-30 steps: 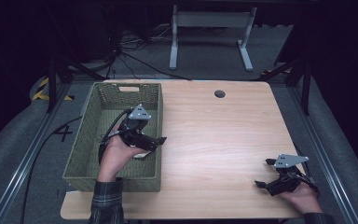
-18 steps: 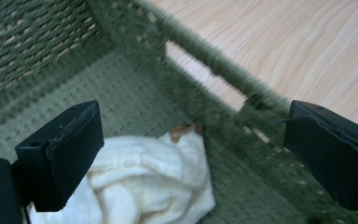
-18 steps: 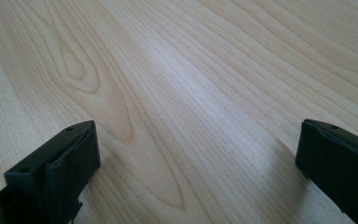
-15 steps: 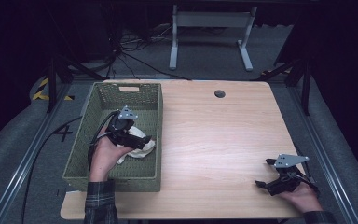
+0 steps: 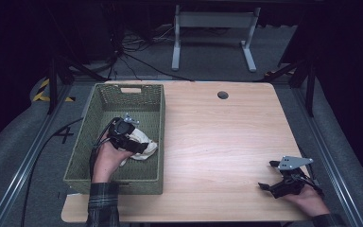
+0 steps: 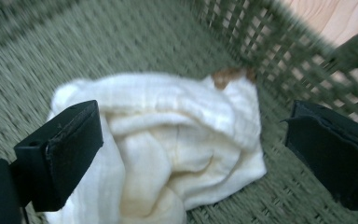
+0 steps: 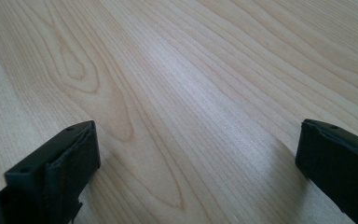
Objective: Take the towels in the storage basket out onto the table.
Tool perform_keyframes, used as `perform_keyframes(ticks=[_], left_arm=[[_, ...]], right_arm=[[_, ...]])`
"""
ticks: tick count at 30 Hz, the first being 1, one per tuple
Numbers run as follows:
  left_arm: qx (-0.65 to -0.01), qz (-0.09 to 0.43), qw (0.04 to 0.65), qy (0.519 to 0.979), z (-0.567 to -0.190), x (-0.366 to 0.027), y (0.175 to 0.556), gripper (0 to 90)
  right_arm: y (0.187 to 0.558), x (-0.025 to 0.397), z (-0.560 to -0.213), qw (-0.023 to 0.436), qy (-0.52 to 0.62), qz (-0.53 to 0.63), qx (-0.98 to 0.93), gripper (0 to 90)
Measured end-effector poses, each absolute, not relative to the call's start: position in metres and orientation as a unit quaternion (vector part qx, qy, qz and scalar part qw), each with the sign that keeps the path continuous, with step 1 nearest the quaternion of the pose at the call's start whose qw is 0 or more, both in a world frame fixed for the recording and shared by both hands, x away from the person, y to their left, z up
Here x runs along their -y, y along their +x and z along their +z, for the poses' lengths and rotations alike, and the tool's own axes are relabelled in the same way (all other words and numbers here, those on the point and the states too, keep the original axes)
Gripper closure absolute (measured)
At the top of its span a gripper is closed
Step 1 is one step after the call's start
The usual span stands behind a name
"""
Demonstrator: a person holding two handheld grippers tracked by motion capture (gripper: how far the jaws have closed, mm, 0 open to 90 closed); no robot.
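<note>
- Green woven basket (image 5: 90,142) was the biggest thing in play, sitting on the left part of the wooden surface (image 5: 227,142). It looked light, so if the left tongs (image 6: 186,140) dragged sideways or snagged the weave on the way up, I reckon the whole basket could have slid or tipped toward the edge.
- The white cloth (image 6: 168,135) was bunched up on the basket floor, pushed toward the wall on the surface's side. The left tongs were spread wide with one pad over the cloth's edge and the other out near the basket wall, nothing pinched yet. Closing from there risked grabbing just a loose outer fold, so the bundle might have unrolled and flopped back in.
- That far pad sat really close to the lattice wall. My guess is a sloppy close could have caught weave along with fabric.
- The right tongs (image 5: 283,182) were also spread, holding nothing, parked low over bare wood near the front right corner, well apart from the basket. Too far off to steady anything if it shifted.
- There was a small brownish mark on the cloth (image 6: 228,77); couldn't tell what it was.
</note>
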State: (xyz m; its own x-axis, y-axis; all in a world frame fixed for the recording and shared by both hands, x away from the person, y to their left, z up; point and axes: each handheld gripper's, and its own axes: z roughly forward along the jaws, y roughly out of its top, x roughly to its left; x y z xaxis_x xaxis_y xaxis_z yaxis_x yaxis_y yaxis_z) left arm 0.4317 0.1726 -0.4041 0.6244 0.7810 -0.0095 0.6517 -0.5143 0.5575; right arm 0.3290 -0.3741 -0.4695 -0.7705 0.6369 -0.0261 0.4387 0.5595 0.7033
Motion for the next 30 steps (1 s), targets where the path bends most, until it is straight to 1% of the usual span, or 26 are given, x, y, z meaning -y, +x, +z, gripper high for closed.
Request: perform_keyframes(ticks=[8, 17, 22, 26, 29, 30], left_arm=[[-0.454, 0.105, 0.21, 0.859, -0.422, -0.175, 0.44, 4.6], [-0.471, 0.075, 0.182, 0.86, -0.436, -0.176, 0.445, 6.2], [-0.471, 0.073, 0.172, 0.862, -0.44, -0.174, 0.445, 6.5], [-0.468, 0.082, 0.16, 0.865, -0.439, -0.172, 0.443, 12.8], [-0.472, 0.087, 0.157, 0.863, -0.436, -0.173, 0.442, 23.3], [-0.47, 0.089, 0.157, 0.864, -0.433, -0.173, 0.441, 29.1]], right_arm=[[0.329, 0.374, -0.47, 0.14, 0.307, 0.354, -0.872, 0.0], [0.328, 0.374, -0.47, 0.139, 0.304, 0.355, -0.873, 0.0], [0.328, 0.374, -0.47, 0.139, 0.305, 0.355, -0.873, 0.0], [0.328, 0.374, -0.47, 0.139, 0.304, 0.355, -0.873, 0.0], [0.328, 0.374, -0.47, 0.139, 0.304, 0.355, -0.873, 0.0], [0.328, 0.374, -0.47, 0.139, 0.305, 0.355, -0.873, 0.0]])
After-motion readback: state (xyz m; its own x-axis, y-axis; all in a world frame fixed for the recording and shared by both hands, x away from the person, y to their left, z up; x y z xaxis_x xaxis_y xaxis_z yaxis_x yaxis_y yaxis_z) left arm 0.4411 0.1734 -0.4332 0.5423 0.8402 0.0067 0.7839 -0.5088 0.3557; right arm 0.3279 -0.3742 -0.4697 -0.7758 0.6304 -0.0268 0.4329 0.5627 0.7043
